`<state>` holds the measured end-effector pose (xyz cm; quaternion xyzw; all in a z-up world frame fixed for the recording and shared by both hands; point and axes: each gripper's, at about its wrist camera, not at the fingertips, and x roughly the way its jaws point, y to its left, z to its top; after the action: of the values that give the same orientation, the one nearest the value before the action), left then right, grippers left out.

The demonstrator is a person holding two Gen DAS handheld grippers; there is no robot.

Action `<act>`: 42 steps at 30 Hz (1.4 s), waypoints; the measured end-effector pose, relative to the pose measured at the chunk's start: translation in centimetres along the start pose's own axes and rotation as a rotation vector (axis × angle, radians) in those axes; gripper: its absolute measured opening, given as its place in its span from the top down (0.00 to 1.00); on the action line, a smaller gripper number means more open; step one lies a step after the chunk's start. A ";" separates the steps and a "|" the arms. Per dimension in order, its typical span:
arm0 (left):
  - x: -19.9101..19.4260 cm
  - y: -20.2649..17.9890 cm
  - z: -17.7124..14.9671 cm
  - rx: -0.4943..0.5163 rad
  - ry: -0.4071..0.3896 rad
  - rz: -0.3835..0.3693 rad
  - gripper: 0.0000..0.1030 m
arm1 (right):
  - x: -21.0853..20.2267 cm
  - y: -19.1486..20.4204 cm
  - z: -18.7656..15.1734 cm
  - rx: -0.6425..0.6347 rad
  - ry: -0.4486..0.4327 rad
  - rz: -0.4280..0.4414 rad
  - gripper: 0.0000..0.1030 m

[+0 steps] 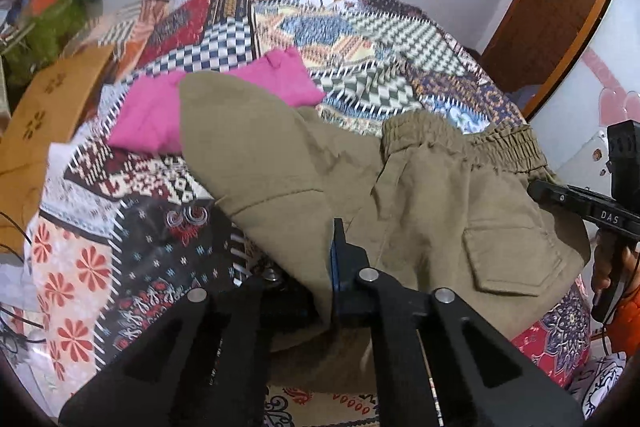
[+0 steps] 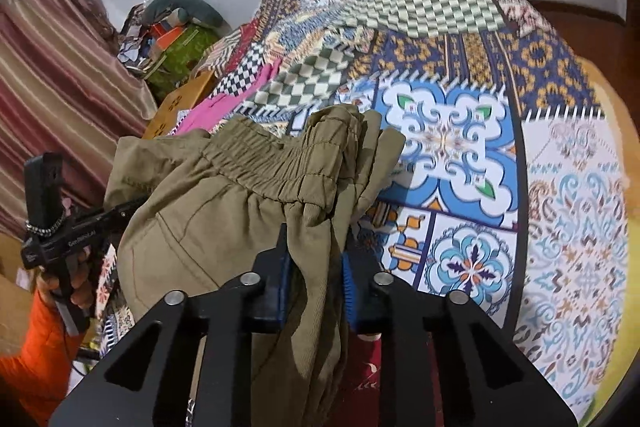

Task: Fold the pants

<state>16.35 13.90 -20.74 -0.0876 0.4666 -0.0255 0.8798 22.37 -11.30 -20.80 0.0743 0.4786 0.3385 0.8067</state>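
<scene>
Olive-khaki pants [image 1: 432,203] with an elastic waistband [image 1: 460,143] and a flap pocket [image 1: 516,259] hang over the patterned bed. My left gripper [image 1: 316,283] is shut on the pants' fabric near the seat; its left finger is hidden under the cloth. My right gripper [image 2: 316,267] is shut on a bunched fold of the pants [image 2: 248,195] just below the waistband [image 2: 272,163]. One leg [image 1: 248,143] drapes away to the left. The right gripper also shows at the right edge of the left wrist view [image 1: 536,187], and the left gripper shows at the left in the right wrist view [image 2: 124,207].
A patchwork-print bedsheet [image 2: 460,147] covers the bed. A folded pink garment [image 1: 160,111] lies behind the pants. A cardboard box [image 1: 48,107] and a clutter pile [image 1: 52,7] stand at the left. A wooden door [image 1: 552,7] is at the far right. Striped curtain [image 2: 48,75].
</scene>
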 end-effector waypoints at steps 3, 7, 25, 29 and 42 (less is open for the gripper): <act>-1.0 -0.3 0.5 0.003 -0.029 0.003 0.94 | -0.6 0.8 0.4 -0.034 -0.024 -0.008 0.88; -2.4 -0.7 1.3 0.007 -0.066 -0.007 0.94 | -1.4 1.7 1.0 -0.060 -0.056 -0.001 0.89; -7.8 -0.2 5.7 0.020 -0.230 0.030 0.94 | -3.4 6.3 6.4 -0.208 -0.191 -0.011 0.89; -8.5 0.9 7.0 0.014 -0.254 0.049 0.94 | -2.7 7.3 7.9 -0.234 -0.206 -0.001 0.89; -6.6 6.9 11.9 -0.040 -0.261 0.122 0.94 | 2.2 9.9 13.5 -0.292 -0.220 0.031 0.89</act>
<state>22.17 23.08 -10.07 -0.0794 0.3533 0.0489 0.9309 29.42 0.33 -10.80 0.0000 0.3322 0.4067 0.8511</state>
